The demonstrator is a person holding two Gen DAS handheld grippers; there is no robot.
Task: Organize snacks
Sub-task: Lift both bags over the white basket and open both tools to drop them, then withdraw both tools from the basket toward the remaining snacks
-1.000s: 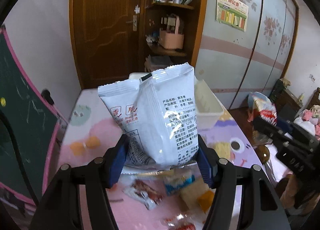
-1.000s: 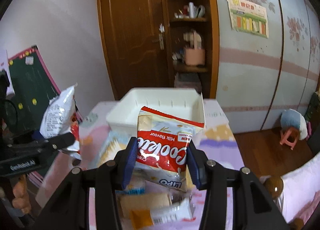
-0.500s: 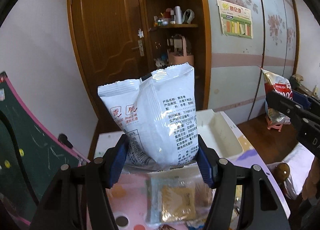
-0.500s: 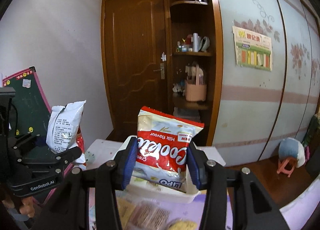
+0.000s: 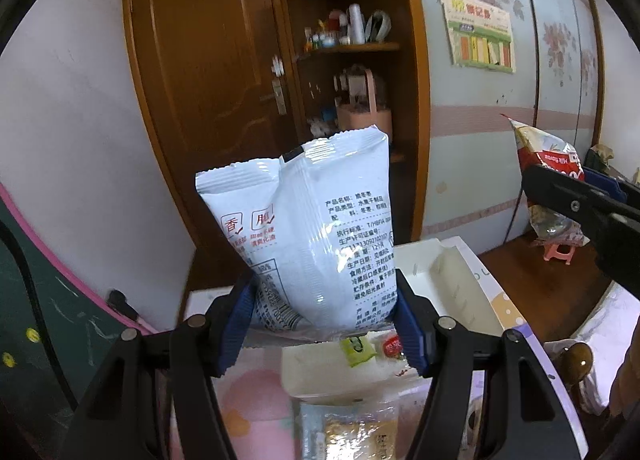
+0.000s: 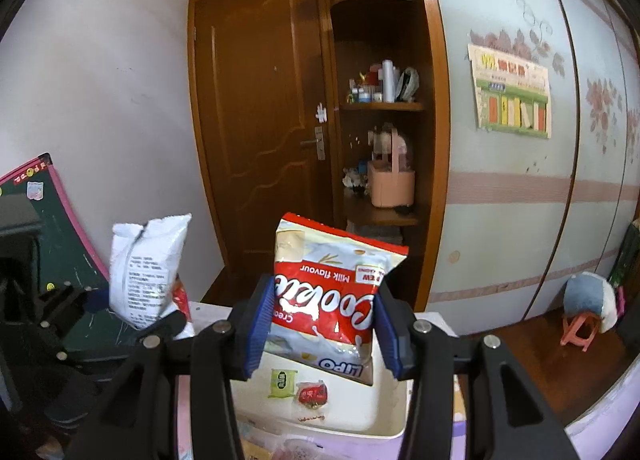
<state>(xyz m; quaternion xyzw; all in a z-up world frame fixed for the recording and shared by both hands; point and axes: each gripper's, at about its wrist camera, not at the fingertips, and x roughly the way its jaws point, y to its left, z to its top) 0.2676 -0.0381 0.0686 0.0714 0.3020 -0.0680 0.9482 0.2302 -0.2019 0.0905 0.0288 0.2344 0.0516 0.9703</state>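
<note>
Left claw [image 5: 324, 324]: we hold it clamped on the white snack bag [image 5: 308, 228], blue pads pressing its lower sides; the bag stands upright between the fingers.
Right claw [image 6: 318, 334]: we hold it clamped on the red and white biscuit pack [image 6: 328, 292], gripped at its lower half, print upside down to us, tilted a little.
Just below the left claw: white bin [image 5: 452, 280], open-topped, its near wall under the bag's bottom edge.
Inside the bin, under both claws: small green sweet [image 6: 282, 382] and small red sweet [image 6: 313, 395], lying side by side on the floor of the bin.
Nearer us than the bin: clear cracker packet [image 5: 352, 432] on the pink and lilac tabletop [image 5: 256, 400], not yet sorted.
Change since a second ago: both claws have risen and come forward; then the bin sat well ahead of the packs, now it lies directly beneath them. Grips unchanged.
Meaning for the task: we judge both packs are carried and poised over the bin; release is what remains for these two, loose packets after.
Edges: bin walls close under each pack; the far rim lies ahead of the left claw, the near rim under the right.
Open room: much of the bin floor is bare beside the sweets; we judge it takes both packs.
Between the claws: a clear gap, each seen at the other's side, not touching.
Beyond: wooden door [image 6: 264, 140], corner shelves [image 6: 380, 106], green chalkboard [image 5: 36, 320] off to the left.
</note>
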